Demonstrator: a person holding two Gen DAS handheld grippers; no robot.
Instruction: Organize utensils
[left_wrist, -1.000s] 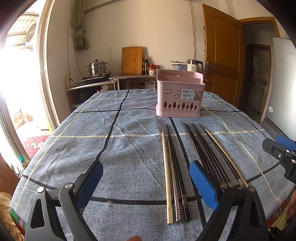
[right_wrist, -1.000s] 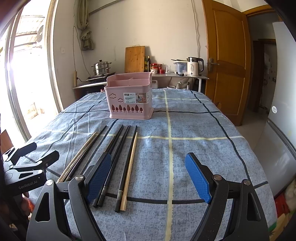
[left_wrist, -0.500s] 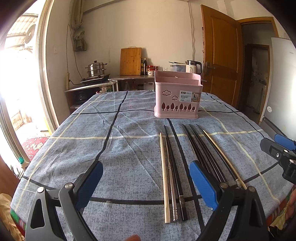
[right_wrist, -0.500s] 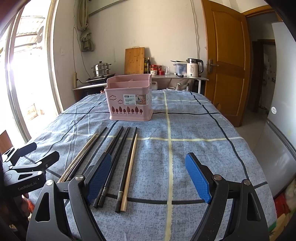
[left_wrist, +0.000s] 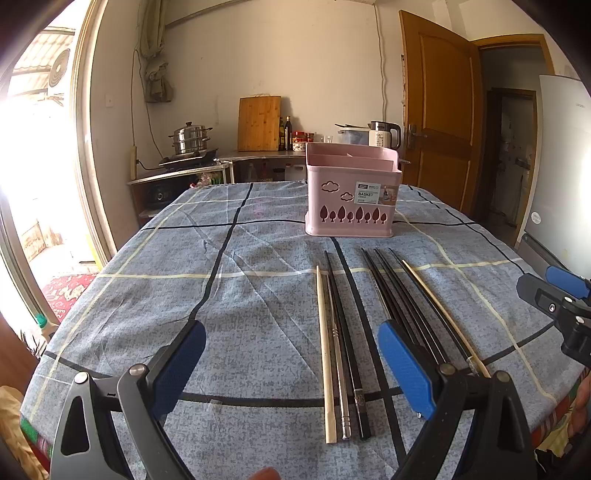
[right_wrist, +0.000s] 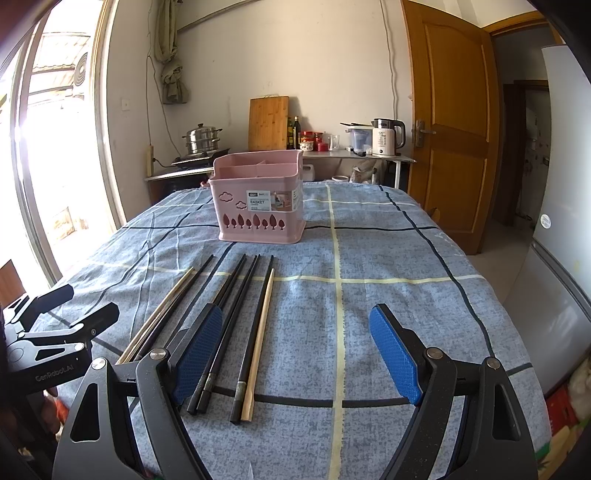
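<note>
Several chopsticks (left_wrist: 341, 343), black, wooden and metal, lie side by side on the blue checked tablecloth (left_wrist: 147, 295). They also show in the right wrist view (right_wrist: 255, 332). A pink utensil basket (left_wrist: 351, 195) with divided compartments stands upright beyond their far tips, and the right wrist view shows the basket (right_wrist: 258, 206) too. My left gripper (left_wrist: 291, 365) is open and empty above the table's near edge, with the chopsticks' near ends between and to the right of its fingers. My right gripper (right_wrist: 295, 354) is open and empty, with the chopsticks by its left finger.
Behind the table a counter holds a steel pot (left_wrist: 190, 138), a wooden cutting board (left_wrist: 258, 123), bottles and a kettle (right_wrist: 386, 136). A wooden door (right_wrist: 450, 122) stands at the right. A bright window is at the left.
Both grippers have lifted slightly, so the basket and chopsticks sit a little lower and closer in view. Nothing was taken hold of.
</note>
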